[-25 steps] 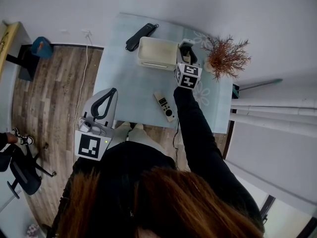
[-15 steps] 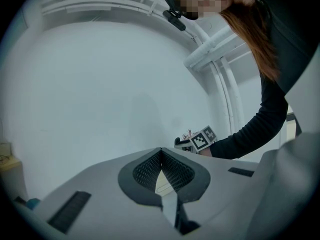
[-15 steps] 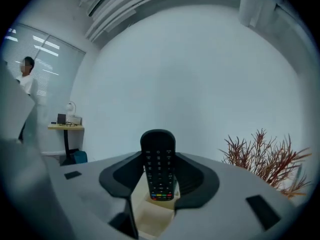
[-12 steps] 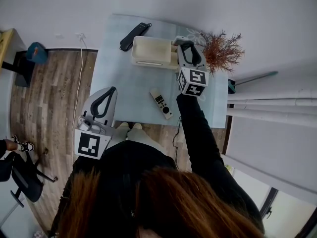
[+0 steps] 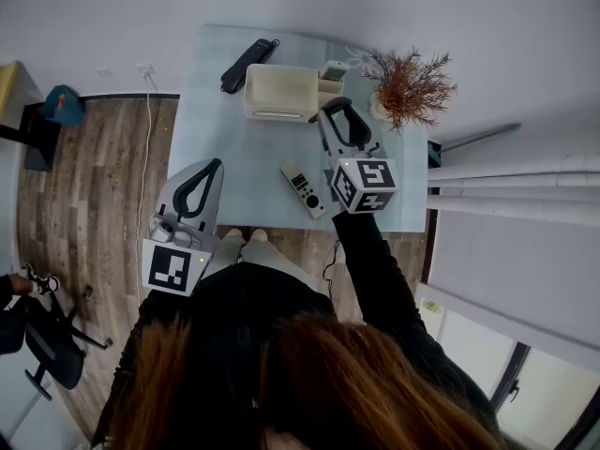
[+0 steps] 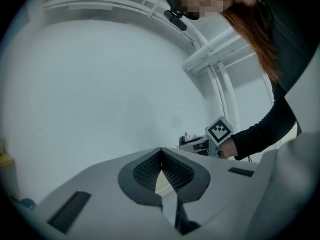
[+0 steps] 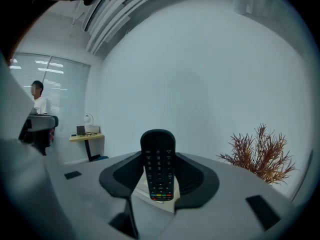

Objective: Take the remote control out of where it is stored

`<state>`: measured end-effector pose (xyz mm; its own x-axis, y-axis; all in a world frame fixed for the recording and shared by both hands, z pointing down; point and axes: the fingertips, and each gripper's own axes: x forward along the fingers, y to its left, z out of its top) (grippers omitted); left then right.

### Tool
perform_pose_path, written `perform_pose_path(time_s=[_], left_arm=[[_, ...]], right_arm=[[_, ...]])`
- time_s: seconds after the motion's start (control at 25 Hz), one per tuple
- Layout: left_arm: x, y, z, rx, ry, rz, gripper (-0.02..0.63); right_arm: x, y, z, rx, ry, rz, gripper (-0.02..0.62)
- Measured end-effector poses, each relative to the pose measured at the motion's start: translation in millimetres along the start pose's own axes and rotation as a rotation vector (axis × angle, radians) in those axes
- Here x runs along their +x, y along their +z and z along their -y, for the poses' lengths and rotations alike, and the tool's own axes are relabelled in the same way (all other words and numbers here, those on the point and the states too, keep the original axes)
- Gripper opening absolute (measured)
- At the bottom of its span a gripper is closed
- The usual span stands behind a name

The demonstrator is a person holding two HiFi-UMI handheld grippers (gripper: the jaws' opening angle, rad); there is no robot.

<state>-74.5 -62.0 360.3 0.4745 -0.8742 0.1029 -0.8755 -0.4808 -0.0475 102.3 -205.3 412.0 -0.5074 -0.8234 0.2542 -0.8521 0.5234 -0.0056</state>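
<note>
A black remote control point(image 7: 158, 169) stands upright between the pads of my right gripper point(image 7: 159, 156), which is shut on it. From the head view, that gripper point(image 5: 336, 118) hangs above the table, just in front of the right end of the cream storage box point(image 5: 279, 93). My left gripper point(image 5: 199, 187) hovers over the table's near left edge, holding nothing. In the left gripper view its fingertips point(image 6: 160, 154) meet, and the box shows pale through the gap below them.
A white remote point(image 5: 304, 191) lies on the pale blue table point(image 5: 234, 157) near the front edge. A long black device point(image 5: 246, 65) lies at the back left, and a dried reddish plant point(image 5: 408, 87) stands at the back right. Wood floor lies left of the table.
My right gripper has lifted away from the right end of the box and come back toward me with the black remote in it. The left gripper has stayed where it was.
</note>
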Motion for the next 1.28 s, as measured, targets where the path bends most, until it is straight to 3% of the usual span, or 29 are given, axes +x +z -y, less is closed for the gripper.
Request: perform_pose_path(time_s=[0.48,1.0,1.28], left_arm=[[-4.4,0.9,1.5,-0.009,-0.019,0.018,-0.001],[-7.4,0.0,1.4,-0.033,-0.040,0.026,-0.002],[-5.6,-0.6,0.2,-0.036,-0.044,0.022,-0.002]], right_arm=[[-22.4,-31.3,-57.6,-0.002,0.095,-0.095,0.199],[-34.9,-68.1,-111.8,-0.136,0.236,-0.341,0.199],[-45.4,-98.8,-133.9,-0.142,0.306,-0.479,0.199]])
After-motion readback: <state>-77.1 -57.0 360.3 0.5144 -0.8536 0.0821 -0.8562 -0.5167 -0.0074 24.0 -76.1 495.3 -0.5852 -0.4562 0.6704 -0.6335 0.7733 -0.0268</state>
